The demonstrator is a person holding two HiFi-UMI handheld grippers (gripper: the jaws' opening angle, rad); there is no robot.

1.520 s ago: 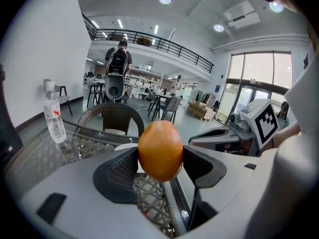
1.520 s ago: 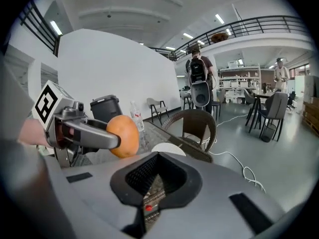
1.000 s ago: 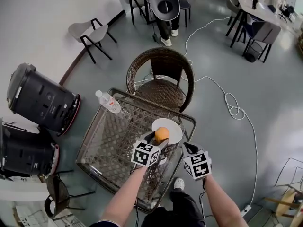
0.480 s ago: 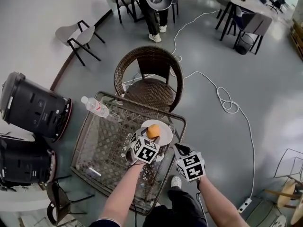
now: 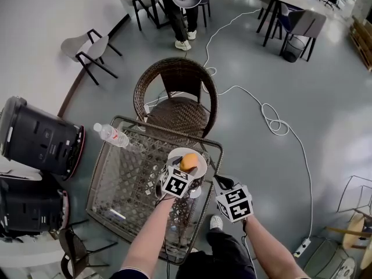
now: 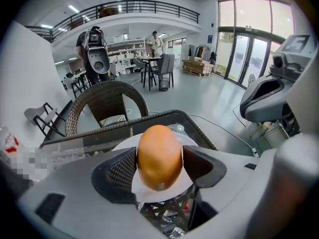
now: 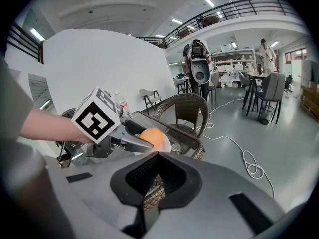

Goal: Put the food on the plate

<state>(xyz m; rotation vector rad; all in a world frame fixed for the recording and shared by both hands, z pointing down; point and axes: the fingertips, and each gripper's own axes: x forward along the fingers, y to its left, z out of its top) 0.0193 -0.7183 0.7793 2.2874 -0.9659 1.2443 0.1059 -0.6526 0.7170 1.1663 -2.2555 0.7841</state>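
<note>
An orange, egg-shaped piece of food [image 5: 188, 161] is clamped between the jaws of my left gripper [image 5: 185, 166], which is shut on it. It hangs over the middle of a white plate [image 5: 200, 167] at the near right corner of the wicker table [image 5: 131, 176]. In the left gripper view the food [image 6: 159, 156] fills the gap between the pads, with the plate [image 6: 122, 144] behind it. I cannot tell whether the food touches the plate. My right gripper [image 5: 220, 182] is off the table's right edge, shut and holding nothing [image 7: 151, 185]; its view shows the food [image 7: 153, 138] from the side.
A water bottle [image 5: 109, 134] lies at the table's far left corner. A wicker chair [image 5: 177, 97] stands behind the table. Two black bins [image 5: 40, 138] are to the left. A white cable [image 5: 273, 124] runs across the floor on the right. A person [image 5: 180, 7] stands beyond the chair.
The head view has shifted, so the table now sits further left and up in it. The left gripper still holds the food and now has it over the plate's middle. The right gripper has kept its place beside it.
</note>
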